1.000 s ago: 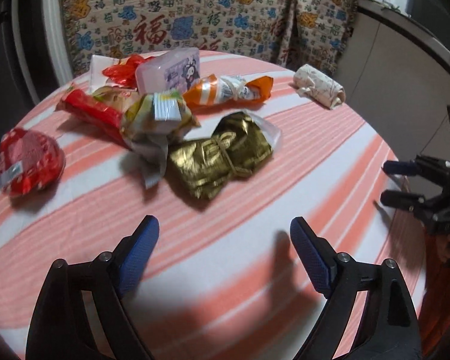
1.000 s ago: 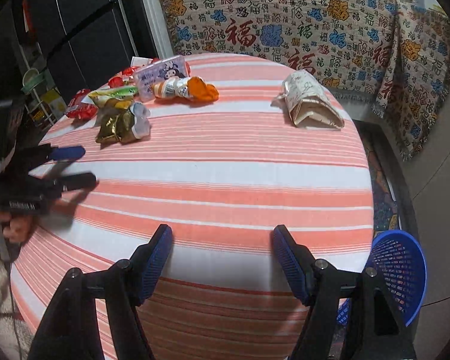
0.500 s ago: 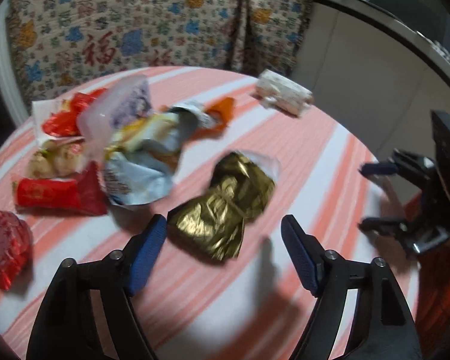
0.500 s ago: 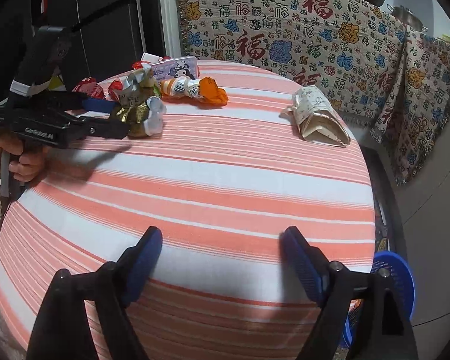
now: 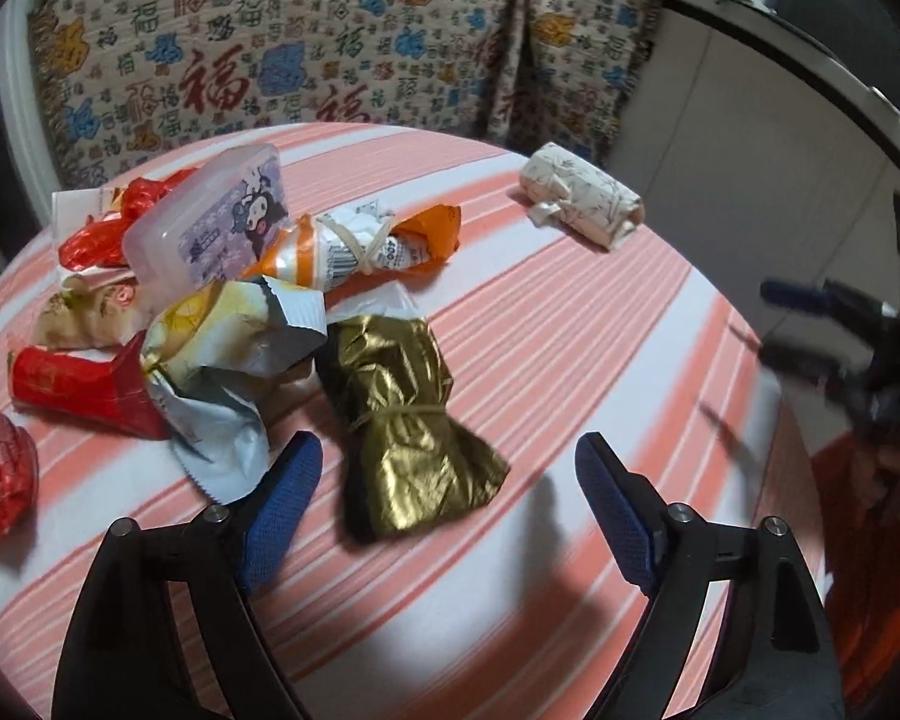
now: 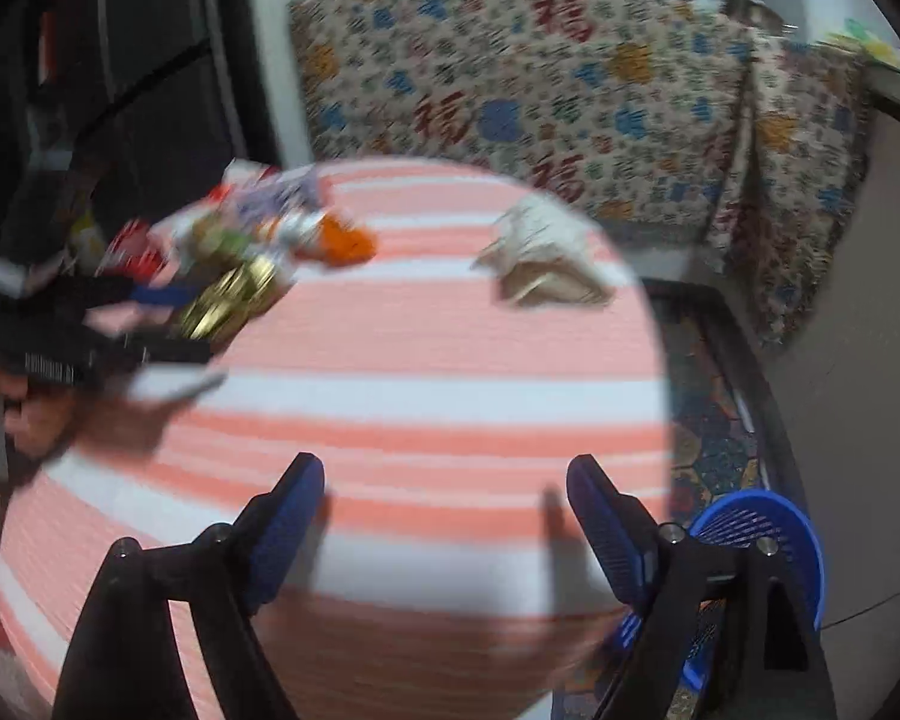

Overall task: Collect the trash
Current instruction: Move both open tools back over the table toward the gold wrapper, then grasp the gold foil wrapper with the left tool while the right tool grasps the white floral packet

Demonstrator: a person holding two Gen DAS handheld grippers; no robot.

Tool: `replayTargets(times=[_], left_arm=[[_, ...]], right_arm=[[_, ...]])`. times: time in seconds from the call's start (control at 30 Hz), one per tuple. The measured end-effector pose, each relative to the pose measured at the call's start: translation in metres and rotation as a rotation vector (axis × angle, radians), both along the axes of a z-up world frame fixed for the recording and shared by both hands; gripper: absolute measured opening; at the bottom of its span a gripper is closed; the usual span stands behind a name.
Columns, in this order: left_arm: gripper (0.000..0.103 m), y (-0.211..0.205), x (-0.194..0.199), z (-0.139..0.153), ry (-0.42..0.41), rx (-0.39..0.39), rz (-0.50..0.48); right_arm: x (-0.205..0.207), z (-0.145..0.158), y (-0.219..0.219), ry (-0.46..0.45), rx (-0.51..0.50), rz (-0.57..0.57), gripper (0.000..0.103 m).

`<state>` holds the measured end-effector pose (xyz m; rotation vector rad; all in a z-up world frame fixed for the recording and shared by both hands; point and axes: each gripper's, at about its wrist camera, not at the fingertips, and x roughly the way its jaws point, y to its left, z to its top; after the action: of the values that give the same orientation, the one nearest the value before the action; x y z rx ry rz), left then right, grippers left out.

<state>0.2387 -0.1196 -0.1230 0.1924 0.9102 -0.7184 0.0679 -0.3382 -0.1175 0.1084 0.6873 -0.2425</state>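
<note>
closer now to the gold foil wrapper (image 5: 411, 420) near table (image 5: 570, 324) edge; left gripper (image 5: 444, 501) jaws just reopening, straddling it unpinched; right gripper (image 6: 444, 519) spread, empty.

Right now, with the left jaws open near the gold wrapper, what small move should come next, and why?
Probably ease the left gripper forward and down until the gold wrapper sits between its jaws. The jaws have just been opening, nothing is pressed between them, and the wrapper lies just ahead on the striped tablecloth.

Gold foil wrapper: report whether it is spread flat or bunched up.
Bunched up. The gold foil wrapper is crumpled and cinched around its middle by a thin band, lying on the striped tablecloth.
</note>
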Motion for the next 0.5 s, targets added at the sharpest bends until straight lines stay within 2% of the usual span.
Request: replayTargets(times=[0.07, 0.1, 0.13, 0.17, 0.27, 0.3, 0.43, 0.5], left_arm=[[0.076, -0.007, 0.001, 0.0, 0.0, 0.0, 0.02], [0.066, -0.009, 0.002, 0.0, 0.001, -0.001, 0.031], [0.052, -0.011, 0.001, 0.0, 0.001, 0.001, 0.038], [0.046, -0.013, 0.001, -0.001, 0.003, 0.002, 0.045], [0.039, -0.011, -0.004, 0.001, -0.011, -0.001, 0.078], [0.031, -0.01, -0.005, 0.001, -0.006, -0.001, 0.085], [0.03, 0.0, -0.018, 0.003, 0.007, -0.008, 0.122], [0.03, 0.007, -0.027, 0.005, 0.01, -0.005, 0.14]], right_arm=[[0.006, 0.017, -0.027, -0.026, 0.021, -0.057, 0.085], [0.014, 0.026, -0.044, -0.044, 0.043, -0.079, 0.085], [0.024, 0.031, -0.056, -0.04, 0.06, -0.084, 0.085], [0.038, 0.035, -0.066, -0.026, 0.068, -0.091, 0.085], [0.085, 0.034, -0.082, 0.034, 0.088, -0.059, 0.085], [0.096, 0.03, -0.082, 0.055, 0.085, -0.048, 0.085], [0.142, 0.01, -0.085, 0.167, 0.088, -0.038, 0.085], [0.148, 0.003, -0.087, 0.183, 0.137, -0.027, 0.064]])
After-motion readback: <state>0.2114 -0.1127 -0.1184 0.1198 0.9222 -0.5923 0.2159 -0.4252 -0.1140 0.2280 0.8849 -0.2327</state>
